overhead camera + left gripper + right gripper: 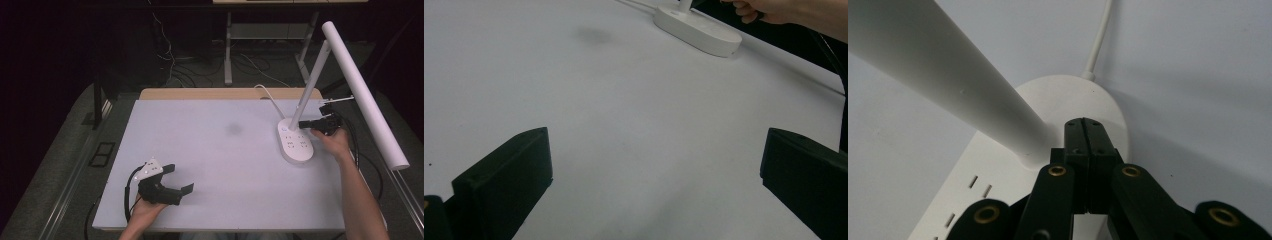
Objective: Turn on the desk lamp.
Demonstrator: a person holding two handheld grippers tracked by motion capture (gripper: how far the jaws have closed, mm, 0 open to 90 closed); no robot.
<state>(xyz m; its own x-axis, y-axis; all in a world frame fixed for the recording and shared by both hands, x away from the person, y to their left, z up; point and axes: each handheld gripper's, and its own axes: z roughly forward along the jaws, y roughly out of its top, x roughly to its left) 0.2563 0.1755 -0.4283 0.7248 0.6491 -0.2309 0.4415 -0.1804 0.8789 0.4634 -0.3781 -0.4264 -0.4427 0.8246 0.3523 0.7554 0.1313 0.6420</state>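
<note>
Two grippers work a white table [220,165]: the right gripper [306,123], jaws pressed flat together on nothing, noses in at the foot of a desk lamp's stem [308,87], just above the oval lamp base [295,142], which sits at about 2 o'clock on the tabletop. From the tips the stem lies just toward 9 o'clock, its long axis climbing toward 1 o'clock to the tubular lamp head [364,92]. The right hand is plainly the nearer; the left gripper [176,181], jaws spread wide and empty, rests well apart at 7 o'clock. Whether the closed tips actually touch the base or stem cannot be told, and the controls on the base are too small to read. A cord [265,93] trails off toward 12 o'clock.
</note>
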